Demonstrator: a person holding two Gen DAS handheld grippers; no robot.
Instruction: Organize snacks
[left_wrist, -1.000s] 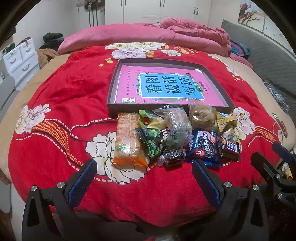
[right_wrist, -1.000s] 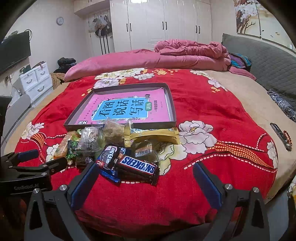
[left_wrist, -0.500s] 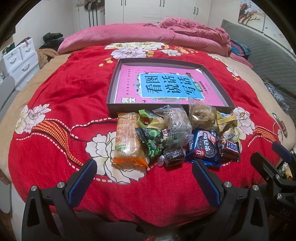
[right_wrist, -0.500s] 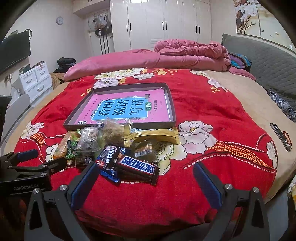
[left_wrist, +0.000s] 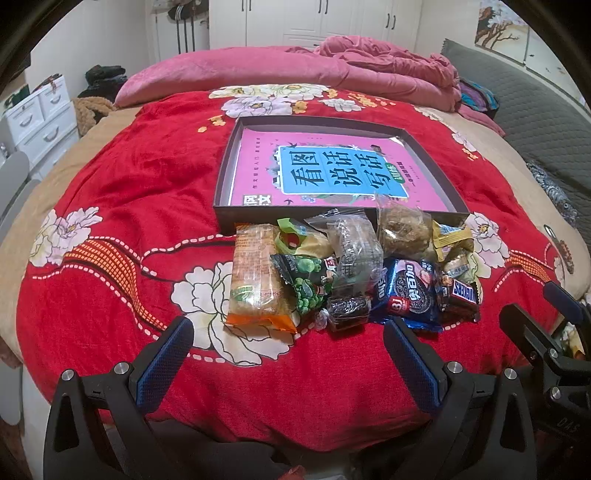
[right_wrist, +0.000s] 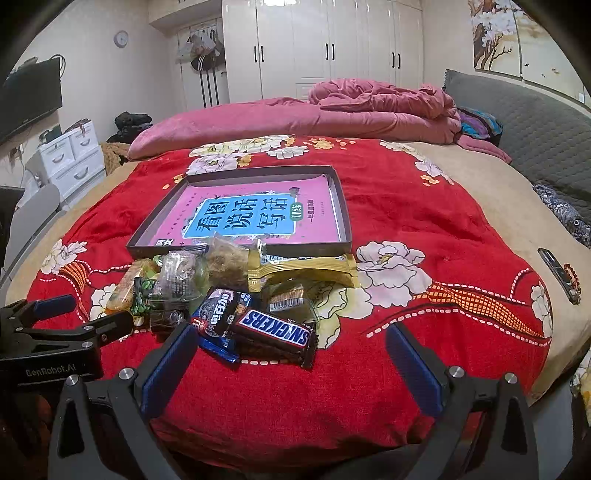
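Both the left gripper (left_wrist: 288, 347) and right gripper (right_wrist: 291, 350) gape wide and empty at lower frame, while the Snickers bar (right_wrist: 275, 334), light, stiff and slippery-wrapped, probably suits a pinch across its middle.

Bed (left_wrist: 110, 206) covered by red floral blanket (right_wrist: 424, 206). Shallow dark tray (left_wrist: 225, 173) flat on blanket mid-bed, pink book (left_wrist: 255, 166) inside. Snack pile (left_wrist: 347, 266) on blanket against tray's near wall: orange cracker pack (left_wrist: 255, 277), green pea bag (left_wrist: 306, 280), cookie pack (left_wrist: 410, 291), chocolate bar (right_wrist: 277, 328), yellow wrapper (right_wrist: 306, 269). Pink duvet (right_wrist: 332, 114) bunched at far end.
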